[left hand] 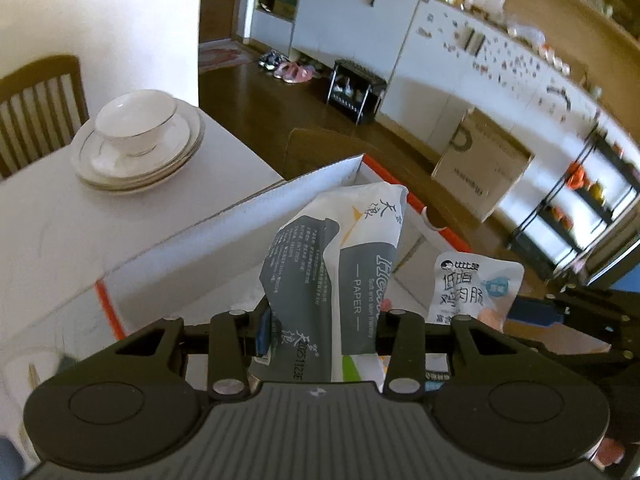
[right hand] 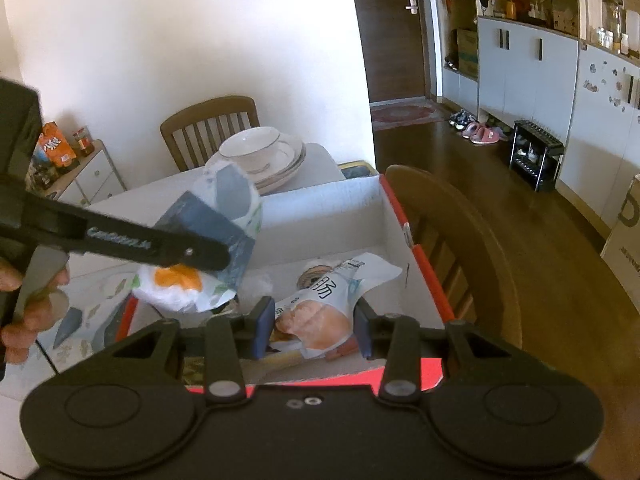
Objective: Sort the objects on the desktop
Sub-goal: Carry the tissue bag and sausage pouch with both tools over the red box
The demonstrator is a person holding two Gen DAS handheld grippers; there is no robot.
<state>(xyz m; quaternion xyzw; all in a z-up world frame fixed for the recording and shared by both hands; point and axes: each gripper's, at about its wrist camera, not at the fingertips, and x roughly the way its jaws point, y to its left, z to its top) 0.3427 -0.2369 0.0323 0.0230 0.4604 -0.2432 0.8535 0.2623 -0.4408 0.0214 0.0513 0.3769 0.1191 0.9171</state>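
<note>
My left gripper [left hand: 322,320] is shut on a white and grey tissue pack [left hand: 352,248], which stands up between its fingers over a white cardboard box with orange-red edges [left hand: 248,216]. To the right, my right gripper [left hand: 532,316] carries a white snack pouch [left hand: 472,284]. In the right wrist view the right gripper [right hand: 314,328] is shut on that snack pouch [right hand: 320,312], which shows a picture of meat, above the box [right hand: 328,200]. The left gripper [right hand: 230,240] reaches in from the left with the tissue pack [right hand: 232,192]. Other wrapped items lie in the box below.
A bowl on stacked plates [left hand: 136,136] sits on the white table [left hand: 80,220] behind the box. A wooden chair [right hand: 460,220] stands against the box's right side, another chair [right hand: 208,128] beyond the table. A hand [right hand: 24,300] grips the left tool. A carton [left hand: 480,160] stands on the floor.
</note>
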